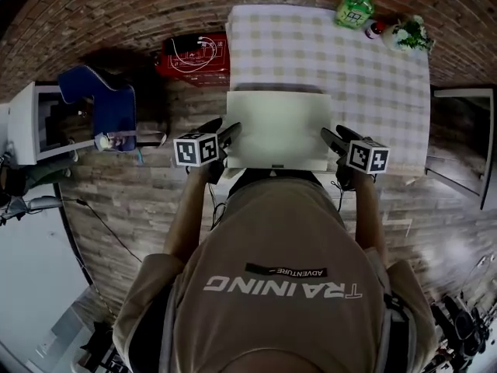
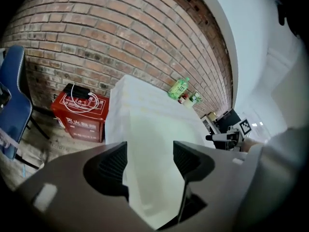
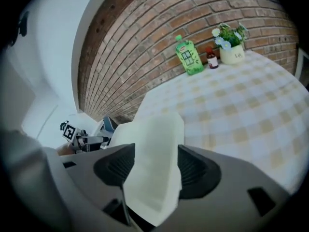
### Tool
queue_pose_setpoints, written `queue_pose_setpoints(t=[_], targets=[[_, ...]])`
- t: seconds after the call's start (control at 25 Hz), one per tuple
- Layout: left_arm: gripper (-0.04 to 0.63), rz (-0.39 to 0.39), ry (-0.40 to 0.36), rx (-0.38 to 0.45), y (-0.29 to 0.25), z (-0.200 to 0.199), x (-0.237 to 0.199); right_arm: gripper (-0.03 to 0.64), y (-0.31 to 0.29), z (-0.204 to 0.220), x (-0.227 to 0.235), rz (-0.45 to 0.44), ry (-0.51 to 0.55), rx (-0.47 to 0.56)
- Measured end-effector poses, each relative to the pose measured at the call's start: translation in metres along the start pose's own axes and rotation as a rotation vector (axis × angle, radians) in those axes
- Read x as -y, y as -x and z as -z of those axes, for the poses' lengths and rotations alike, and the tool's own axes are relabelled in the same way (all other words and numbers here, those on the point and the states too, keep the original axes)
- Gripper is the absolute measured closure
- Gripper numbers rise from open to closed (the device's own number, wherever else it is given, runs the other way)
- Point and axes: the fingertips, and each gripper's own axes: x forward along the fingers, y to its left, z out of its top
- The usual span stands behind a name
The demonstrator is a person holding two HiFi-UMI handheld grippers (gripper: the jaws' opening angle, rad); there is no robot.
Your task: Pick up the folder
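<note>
A pale cream folder [image 1: 278,127] lies flat on the checked tablecloth [image 1: 373,76], close to the table's near edge. My left gripper [image 1: 231,134] is at the folder's left edge and my right gripper [image 1: 330,137] is at its right edge. In the left gripper view the folder [image 2: 154,129] runs through the gap of the left gripper [image 2: 149,149], whose jaws stand wide apart and do not press on it. The right gripper view is alike: the folder [image 3: 157,139] lies between the spread jaws of the right gripper [image 3: 155,153].
A green bottle [image 1: 354,8], a small dark bottle [image 1: 374,29] and a flower pot [image 1: 408,33] stand at the table's far right corner. On the floor to the left are a red box [image 1: 194,55] and a blue chair [image 1: 101,99]. A brick wall runs behind the table.
</note>
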Motion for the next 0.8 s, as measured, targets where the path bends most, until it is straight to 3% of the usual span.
queue_pose_setpoints(t=[0.2, 0.4, 0.6, 0.8], targets=[[0.307, 0.057, 0.052, -0.061, -0.012, 0.012, -0.006, 0.371, -0.009, 0.001, 0.003, 0.012, 0.020, -0.051], [0.307, 0.094, 0.091, -0.161, -0.030, 0.032, -0.009, 0.359, -0.031, 0.023, 0.023, 0.002, -0.041, -0.156], [0.299, 0.124, 0.129, -0.209, -0.039, 0.038, -0.013, 0.346, -0.048, 0.033, 0.024, -0.104, -0.122, -0.215], [0.268, 0.230, 0.190, -0.280, -0.045, 0.042, -0.018, 0.330, -0.054, 0.034, 0.024, -0.210, -0.165, -0.252]])
